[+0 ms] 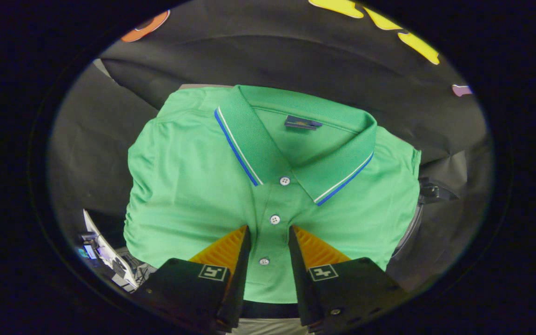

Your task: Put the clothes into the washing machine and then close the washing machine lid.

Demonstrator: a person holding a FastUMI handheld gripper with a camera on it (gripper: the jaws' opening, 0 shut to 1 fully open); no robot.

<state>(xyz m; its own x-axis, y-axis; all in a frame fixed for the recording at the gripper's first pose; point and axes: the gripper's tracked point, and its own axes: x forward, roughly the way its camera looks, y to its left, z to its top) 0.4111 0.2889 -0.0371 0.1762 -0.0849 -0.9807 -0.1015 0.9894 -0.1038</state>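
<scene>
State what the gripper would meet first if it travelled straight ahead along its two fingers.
Most likely the folded green polo shirt: its buttoned placket lies between the open gripper fingers and just ahead. How near the fabric is cannot be judged.

The place was a recording booth rather than a lived-in home: black cloth (296,60) hung as the wall all around and draped in loose folds. A folded green polo shirt (193,186) lay staged on a surface under even light. Off to one side, beyond the cloth, sat a clutter of small electronic gear and cables (110,260), too small to identify.
</scene>
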